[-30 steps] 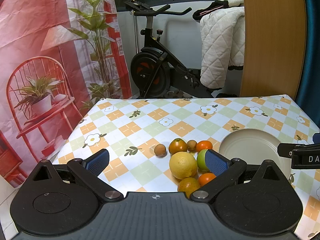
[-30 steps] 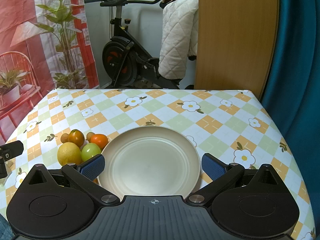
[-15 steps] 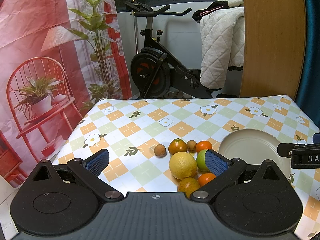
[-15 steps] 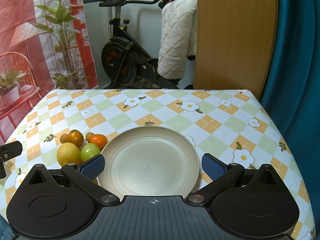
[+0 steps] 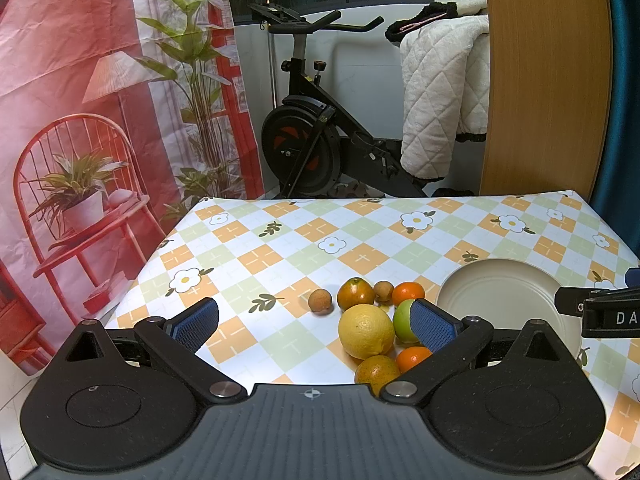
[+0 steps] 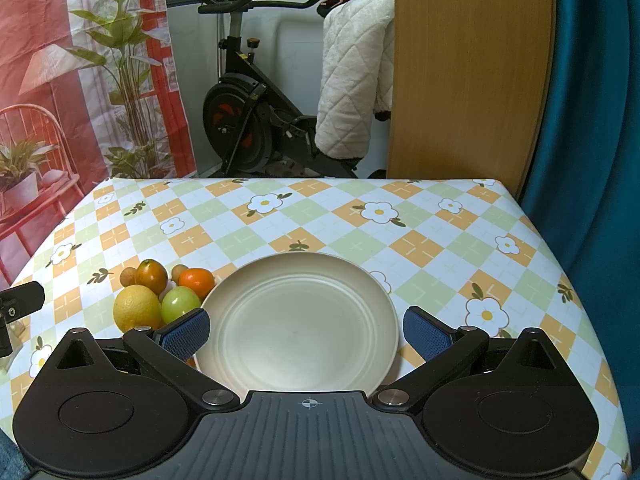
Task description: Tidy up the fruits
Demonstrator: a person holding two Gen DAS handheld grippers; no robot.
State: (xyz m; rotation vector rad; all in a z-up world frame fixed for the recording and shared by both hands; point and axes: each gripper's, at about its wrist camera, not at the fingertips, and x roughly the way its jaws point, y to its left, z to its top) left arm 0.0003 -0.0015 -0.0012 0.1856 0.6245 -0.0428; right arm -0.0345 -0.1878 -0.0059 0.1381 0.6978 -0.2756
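Fruit cluster [image 5: 372,328] beside plate [image 6: 296,320]

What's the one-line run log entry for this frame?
phase: pre-grasp | left gripper: open, empty, near fruit cluster | right gripper: open, empty, over plate | plate: no fruit | lemon, green fruit: on table

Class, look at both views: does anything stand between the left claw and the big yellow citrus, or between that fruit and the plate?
Nothing visible blocks the open left claw from the yellow citrus. Toward the plate, the green fruit sits directly between them, so lift the citrus over it.
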